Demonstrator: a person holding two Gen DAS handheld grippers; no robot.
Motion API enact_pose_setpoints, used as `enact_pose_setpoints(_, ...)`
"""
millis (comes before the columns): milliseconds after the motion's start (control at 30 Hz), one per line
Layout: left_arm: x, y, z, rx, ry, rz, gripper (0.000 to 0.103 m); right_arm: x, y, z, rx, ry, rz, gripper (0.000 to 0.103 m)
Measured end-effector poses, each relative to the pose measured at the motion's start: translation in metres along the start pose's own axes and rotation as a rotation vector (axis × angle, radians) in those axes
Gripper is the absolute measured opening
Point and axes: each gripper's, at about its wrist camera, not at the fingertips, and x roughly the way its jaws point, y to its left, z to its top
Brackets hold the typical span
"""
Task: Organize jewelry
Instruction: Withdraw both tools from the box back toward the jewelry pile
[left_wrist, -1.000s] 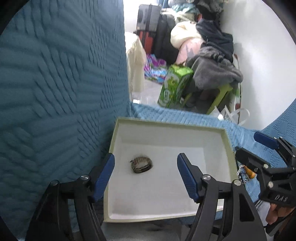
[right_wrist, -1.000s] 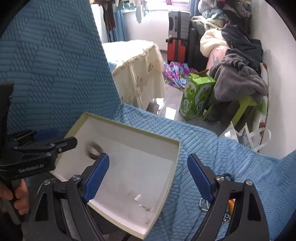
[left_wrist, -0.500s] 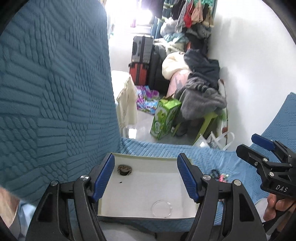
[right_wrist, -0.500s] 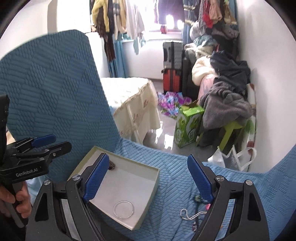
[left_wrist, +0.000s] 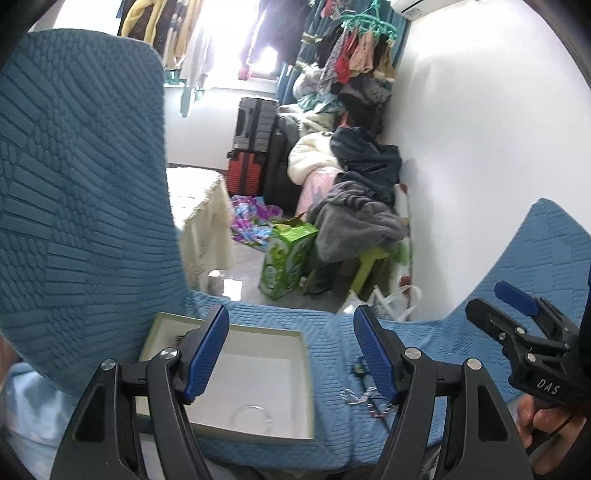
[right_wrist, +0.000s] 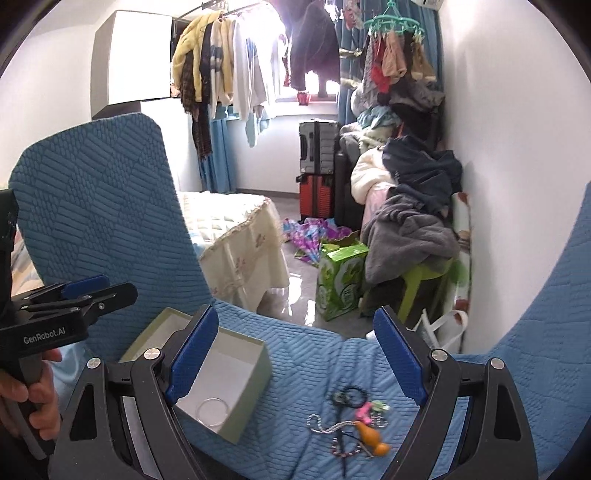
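A shallow box (left_wrist: 258, 369) (right_wrist: 251, 398), pale green outside and white inside, lies on the blue quilted seat. A clear bangle (left_wrist: 253, 417) (right_wrist: 212, 410) rests near its front wall, and a dark bracelet (left_wrist: 179, 338) shows at its back left corner behind my finger. To the right of the box, a loose jewelry pile (left_wrist: 364, 395) (right_wrist: 351, 417) sits on the seat: silver chain, black beaded band, pink and orange pieces. My left gripper (left_wrist: 290, 354) (right_wrist: 107, 290) hovers open above the box's right side. My right gripper (right_wrist: 295, 354) (left_wrist: 491, 302) hangs open and empty above the pile.
A blue quilted backrest (right_wrist: 92, 206) rises at the left, and the seat cover climbs again at the right. Beyond the seat edge lie a green carton (right_wrist: 340, 284), suitcases (right_wrist: 317, 166), a heap of clothes (right_wrist: 410, 206), a cream-covered bed (right_wrist: 229, 236) and a white wall.
Both grippers have lifted and drawn back from the box, staying open. The box now looks smaller and lower, and the jewelry pile and more of the room have come into view.
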Motion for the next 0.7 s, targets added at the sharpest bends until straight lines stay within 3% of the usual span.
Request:
enact_pose_setpoints(133,0.001,-0.020,-0.012,0.029,-0.026,-0.049,0.070,-0.011,-0.020,-0.013,0.030,-0.011,-0.021,0.086)
enact_pose_setpoints(333,0.019,-0.048,-0.038,0.039,0.009,-0.106,0.070,-0.019,-0.048,-0.044,0.073,0.009,-0.021,0.085)
enact_pose_setpoints(700,0.053,-0.070,-0.069,0.019,0.046,-0.220,0.068,-0.017,-0.088,-0.100,0.138,0.030,-0.101,0.079)
